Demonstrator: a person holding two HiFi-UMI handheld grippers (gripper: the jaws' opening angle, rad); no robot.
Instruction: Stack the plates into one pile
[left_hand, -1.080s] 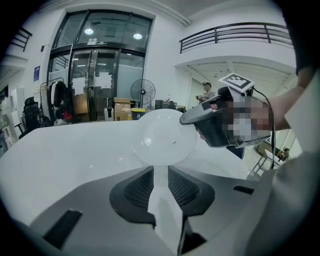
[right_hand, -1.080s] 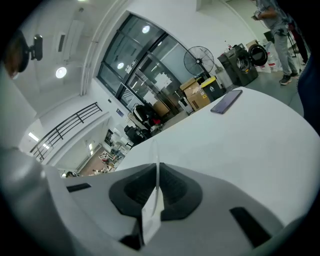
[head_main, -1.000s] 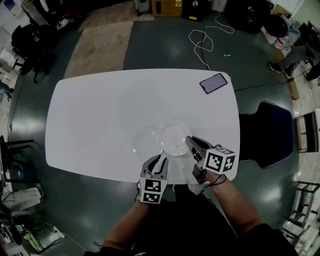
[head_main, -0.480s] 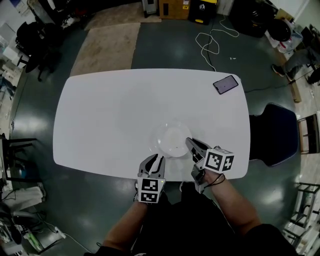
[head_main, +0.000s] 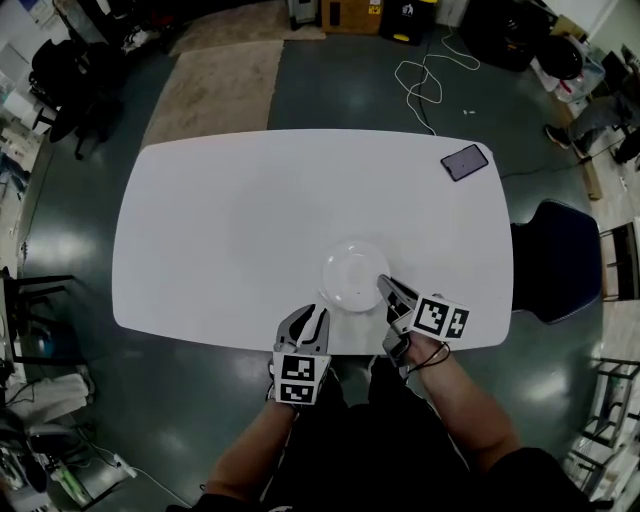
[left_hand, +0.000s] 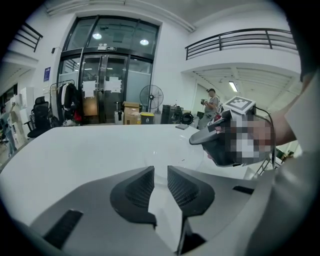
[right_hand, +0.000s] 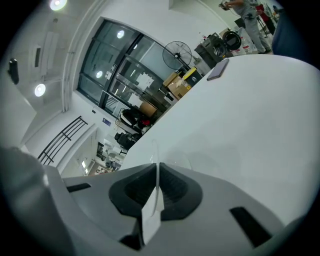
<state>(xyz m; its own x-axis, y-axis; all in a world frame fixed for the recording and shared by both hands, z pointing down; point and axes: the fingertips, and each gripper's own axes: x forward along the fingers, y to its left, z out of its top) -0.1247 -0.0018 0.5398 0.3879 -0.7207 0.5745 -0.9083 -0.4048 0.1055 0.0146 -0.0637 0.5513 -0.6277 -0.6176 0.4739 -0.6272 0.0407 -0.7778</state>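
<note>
Rim of plate between right gripper jaws

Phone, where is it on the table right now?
In the head view the phone lies at the far right corner of the white table, well away from the plates near the front edge.

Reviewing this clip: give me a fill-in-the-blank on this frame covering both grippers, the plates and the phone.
1. The right gripper is ____ on the rim of the clear plates.
2. The left gripper has its jaws ____, with nothing between them.
3. The phone lies at the far ____ corner of the table in the head view.

Missing words: shut; open; right
</note>
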